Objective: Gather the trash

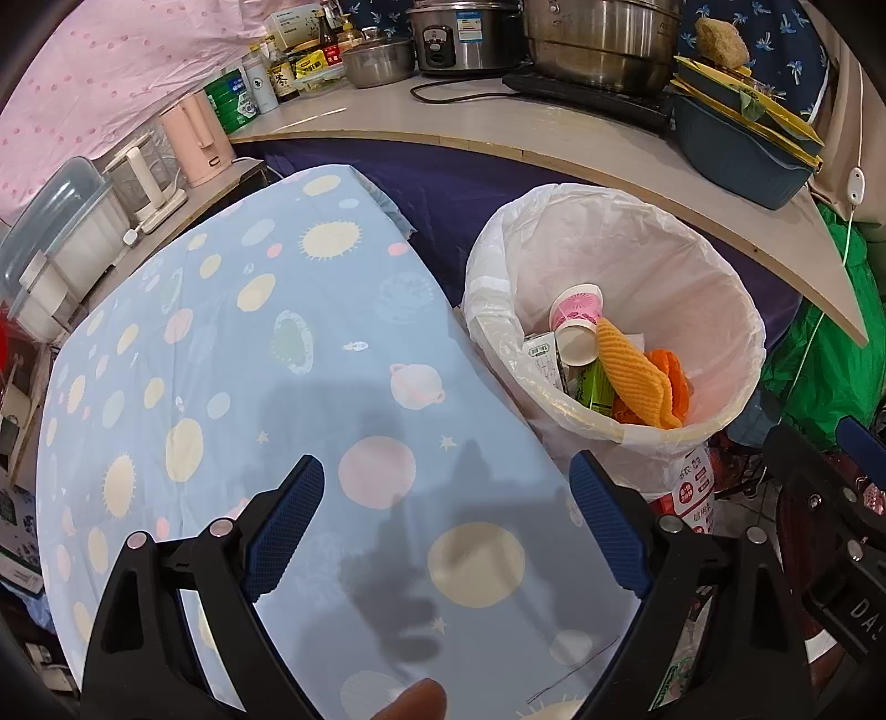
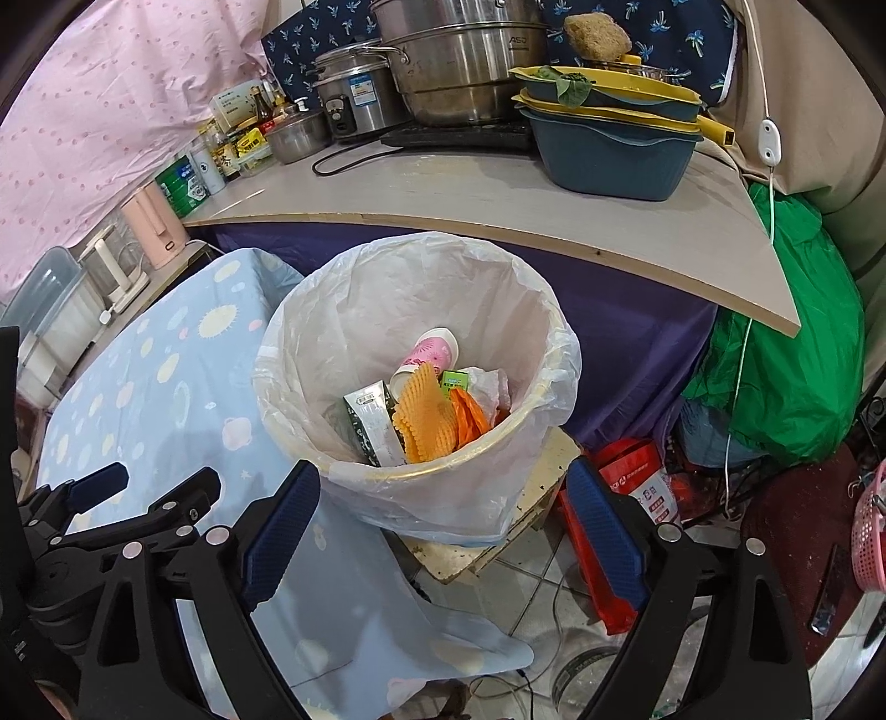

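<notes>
A trash bin (image 1: 487, 277) (image 2: 531, 443) lined with a white plastic bag stands beside a table with a blue planet-print cloth (image 1: 232, 354) (image 2: 155, 376). Inside the bin lie a pink paper cup (image 1: 576, 327) (image 2: 429, 351), an orange foam net (image 1: 634, 379) (image 2: 423, 415), a green carton (image 1: 595, 390) (image 2: 455, 380) and a printed carton (image 2: 374, 429). My left gripper (image 1: 446, 526) hovers open over the cloth, nothing between its fingers. My right gripper (image 2: 443, 526) stands open just in front of the bin, holding nothing. The left gripper (image 2: 138, 487) also shows in the right wrist view.
A counter (image 2: 498, 205) behind the bin carries steel pots (image 2: 459, 61), a rice cooker (image 1: 459, 39), bottles and stacked blue-and-yellow basins (image 2: 609, 138). A green bag (image 2: 786, 376), red packages (image 2: 637, 482) and a pink basket (image 2: 869, 531) crowd the tiled floor at right. Pink kettle (image 1: 196, 138) sits left.
</notes>
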A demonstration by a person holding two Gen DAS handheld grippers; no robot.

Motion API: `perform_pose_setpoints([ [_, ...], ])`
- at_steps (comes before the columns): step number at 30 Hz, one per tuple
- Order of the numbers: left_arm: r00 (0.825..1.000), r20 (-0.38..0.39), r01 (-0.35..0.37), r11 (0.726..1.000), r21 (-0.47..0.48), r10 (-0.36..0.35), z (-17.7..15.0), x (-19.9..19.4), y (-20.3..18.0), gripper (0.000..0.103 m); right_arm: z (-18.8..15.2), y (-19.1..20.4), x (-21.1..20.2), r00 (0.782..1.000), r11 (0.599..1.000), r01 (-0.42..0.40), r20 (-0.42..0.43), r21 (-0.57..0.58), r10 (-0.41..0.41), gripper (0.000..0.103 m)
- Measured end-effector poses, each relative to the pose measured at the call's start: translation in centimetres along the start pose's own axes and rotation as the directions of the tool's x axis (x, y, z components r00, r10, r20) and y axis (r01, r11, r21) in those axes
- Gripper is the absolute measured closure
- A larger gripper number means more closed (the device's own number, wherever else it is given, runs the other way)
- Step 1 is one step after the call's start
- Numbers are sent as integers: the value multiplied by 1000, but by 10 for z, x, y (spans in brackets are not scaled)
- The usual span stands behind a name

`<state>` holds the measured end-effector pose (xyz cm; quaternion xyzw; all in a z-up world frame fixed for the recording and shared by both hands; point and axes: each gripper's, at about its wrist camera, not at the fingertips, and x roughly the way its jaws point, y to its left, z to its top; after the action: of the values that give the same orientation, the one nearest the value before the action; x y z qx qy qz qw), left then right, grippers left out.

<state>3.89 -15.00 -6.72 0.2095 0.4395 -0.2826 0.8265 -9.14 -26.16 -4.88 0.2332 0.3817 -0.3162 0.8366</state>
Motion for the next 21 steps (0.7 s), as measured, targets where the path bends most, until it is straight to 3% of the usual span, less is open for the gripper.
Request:
perform_pose_setpoints([
  [21, 1000, -13, -9, 1000, -2, 9, -5, 0, 1, 17, -4, 4, 1, 1000, 1000, 11, -7, -21, -11, 17],
])
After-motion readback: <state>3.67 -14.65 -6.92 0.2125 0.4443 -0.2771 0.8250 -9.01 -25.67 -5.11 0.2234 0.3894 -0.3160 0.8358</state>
